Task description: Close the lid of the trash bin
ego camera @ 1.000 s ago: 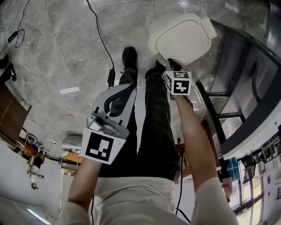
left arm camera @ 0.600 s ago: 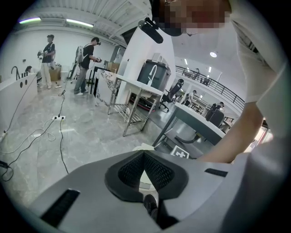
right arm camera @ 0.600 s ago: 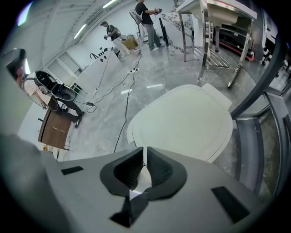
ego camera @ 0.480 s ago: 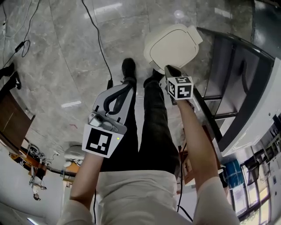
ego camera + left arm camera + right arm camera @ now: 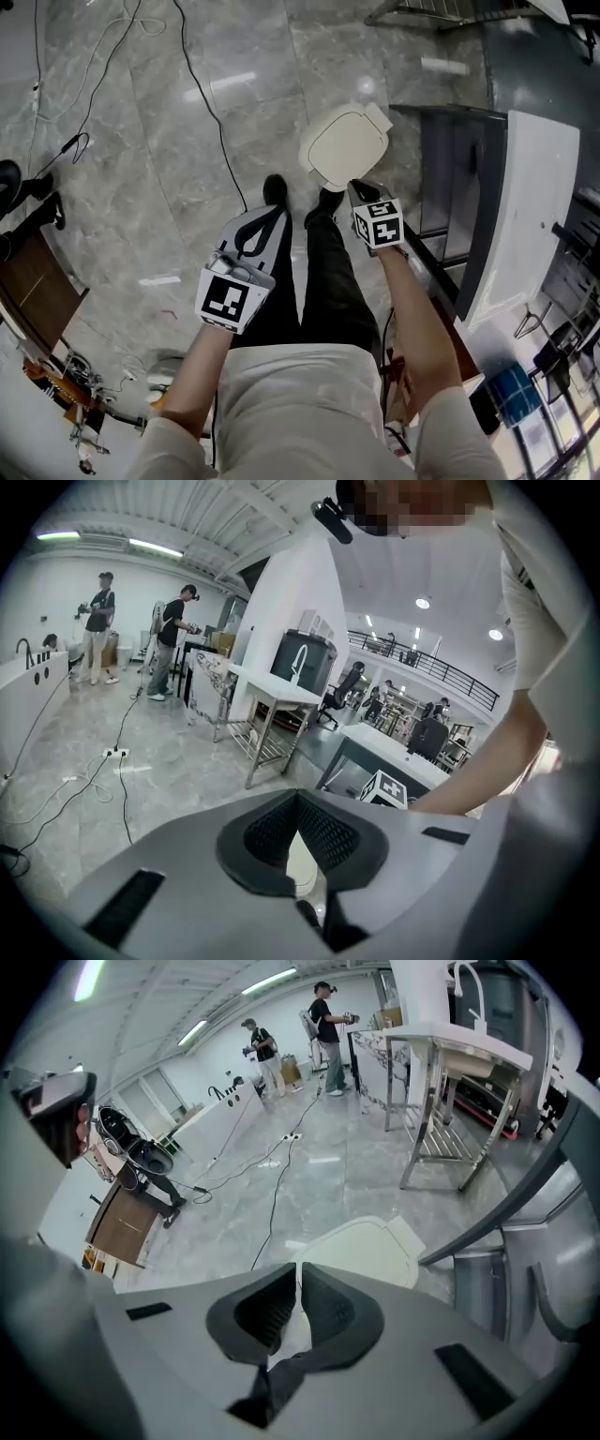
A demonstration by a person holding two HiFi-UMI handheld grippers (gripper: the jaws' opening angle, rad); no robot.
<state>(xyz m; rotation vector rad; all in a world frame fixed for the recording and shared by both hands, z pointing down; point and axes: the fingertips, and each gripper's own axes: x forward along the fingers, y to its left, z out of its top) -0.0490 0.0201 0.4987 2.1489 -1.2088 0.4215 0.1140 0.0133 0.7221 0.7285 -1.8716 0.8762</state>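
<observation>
The trash bin's cream lid (image 5: 345, 145) lies flat on the bin, at 12 o'clock from the person's shoes, and looks already shut. The right gripper (image 5: 362, 194) hangs just at the lid's 6 o'clock edge, its fingers pressed together on nothing. The left gripper (image 5: 265, 217) sits at 9 o'clock of it, its fingers likewise closed and empty. There are 2 risks. A careless lift of the right gripper could catch the rim and flip the lid up, and the right shoe (image 5: 328, 199) stands close enough to nudge the bin. A cable (image 5: 208, 103) on the floor at 11 o'clock could snag a step.
</observation>
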